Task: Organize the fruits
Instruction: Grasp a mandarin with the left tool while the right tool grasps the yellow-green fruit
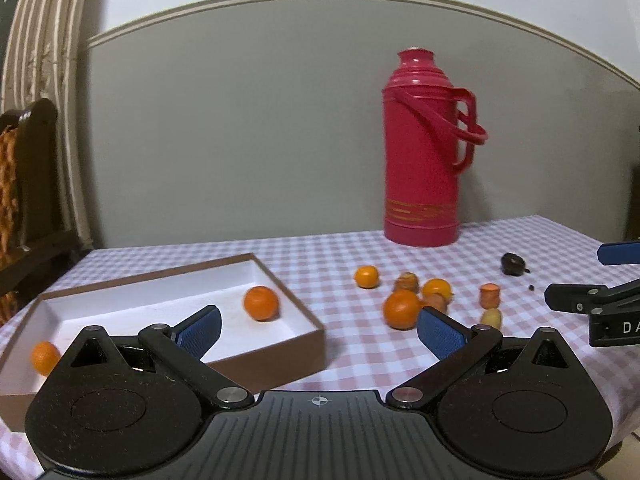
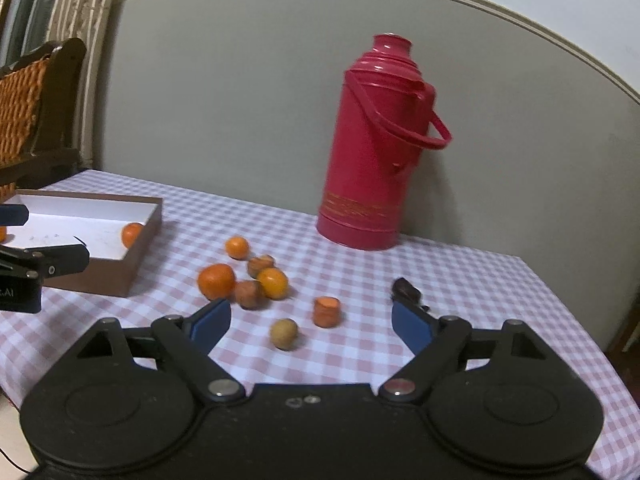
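A shallow brown box (image 1: pixel 308 344) with a white inside sits at the left of the checked table; it also shows in the right wrist view (image 2: pixel 140 256). Two oranges lie in it (image 1: pixel 261 303) (image 1: pixel 45 357). On the cloth lie a large orange (image 1: pixel 401 309) (image 2: pixel 216 281), smaller oranges (image 1: pixel 367 276) (image 1: pixel 437 289), carrot pieces (image 1: pixel 490 295) (image 2: pixel 327 311) and a small yellowish fruit (image 2: pixel 284 333). My left gripper (image 1: pixel 319 326) is open and empty above the box's right end. My right gripper (image 2: pixel 311 324) is open and empty just before the loose fruit.
A tall red thermos (image 1: pixel 424 148) stands at the back by the wall. A small dark object (image 1: pixel 514 263) lies right of the fruit. A wicker chair (image 2: pixel 28 108) stands left of the table. The table's right edge (image 2: pixel 580 320) is close.
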